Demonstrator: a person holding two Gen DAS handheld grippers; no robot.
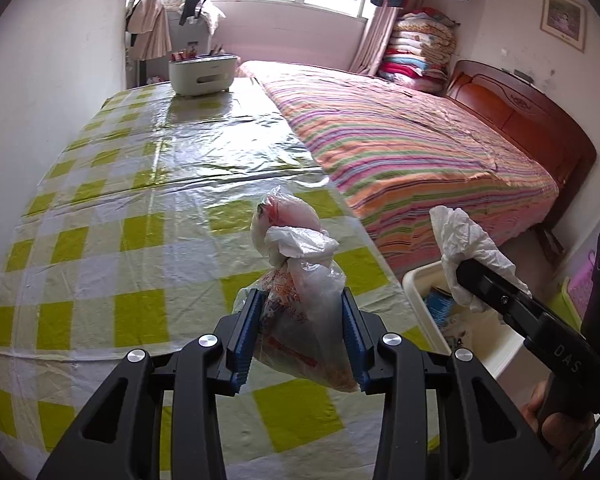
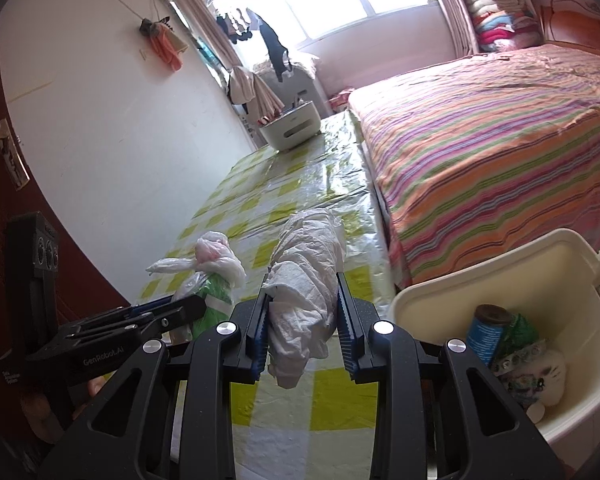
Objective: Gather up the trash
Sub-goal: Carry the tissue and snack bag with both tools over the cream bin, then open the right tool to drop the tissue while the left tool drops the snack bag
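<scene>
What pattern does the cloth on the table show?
Yellow-green and white checks on the tablecloth, clearest in the left wrist view.

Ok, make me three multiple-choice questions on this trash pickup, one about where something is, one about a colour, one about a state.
1. Where is the white bin?
A. beside the table, at the bed's foot
B. on the bed
C. on the table

2. What colour are the tablecloth checks?
A. red and white
B. yellow-green and white
C. blue and black

3. What is the right hand-held gripper doing?
A. standing empty
B. clamping crumpled white paper
C. holding a can

Answers: 1 A, it stands below the table edge by the striped bed. 2 B, the squares show it. 3 B, the paper sits between its blue pads.
</scene>
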